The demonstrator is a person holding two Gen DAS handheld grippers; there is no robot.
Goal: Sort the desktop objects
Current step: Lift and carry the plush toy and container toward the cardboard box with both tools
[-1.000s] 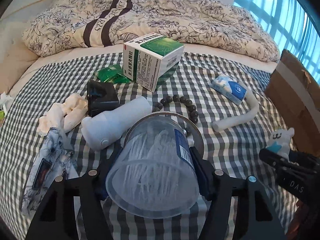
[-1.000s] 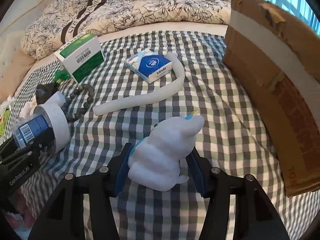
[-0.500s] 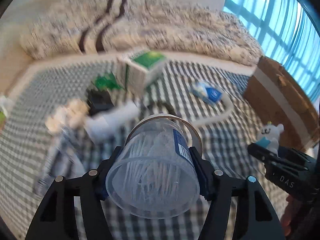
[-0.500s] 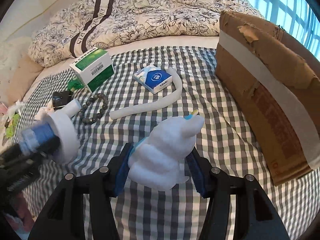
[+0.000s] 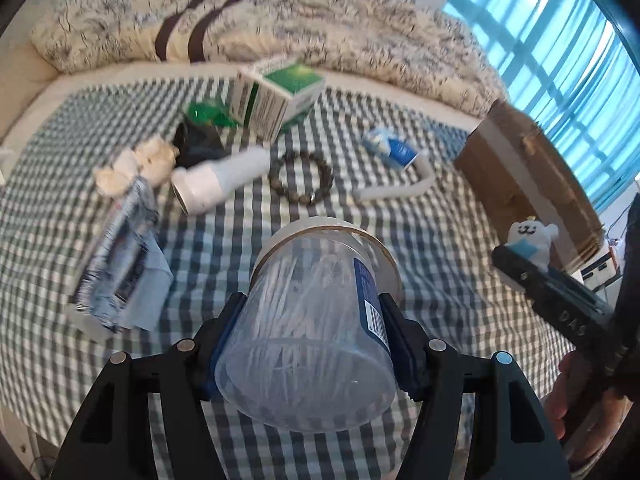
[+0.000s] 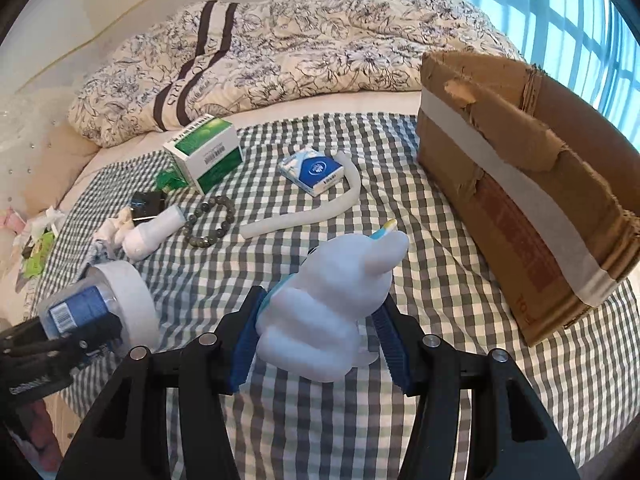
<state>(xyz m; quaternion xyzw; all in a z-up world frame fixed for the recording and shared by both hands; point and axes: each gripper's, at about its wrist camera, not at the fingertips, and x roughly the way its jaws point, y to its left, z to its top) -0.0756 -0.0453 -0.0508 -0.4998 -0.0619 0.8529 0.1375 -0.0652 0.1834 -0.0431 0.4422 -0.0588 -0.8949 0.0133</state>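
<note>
- Since a second ago both claws have risen from the bed; the items on the checked cloth (image 6: pixel 400 240) sit smaller and farther off in both views.
- The left claw (image 5: pixel 310 340) is clamped on a clear cotton swab jar (image 5: pixel 308 340), white lid pointing away, low centre of its view.
- The right claw (image 6: pixel 318 332) is closed on a white plush toy (image 6: pixel 336 304), low centre of its view.
- The cardboard box (image 6: pixel 520 184) stands at right, its torn rim open upward, bare cloth between it and the toy.
- A bead bracelet (image 6: pixel 208 220), tissue pack (image 6: pixel 312 170), green-and-white carton (image 6: pixel 204 152) and white bottle (image 6: pixel 154 236) lie at centre left.
- The quilt (image 6: pixel 300 48) borders the far edge.
</note>
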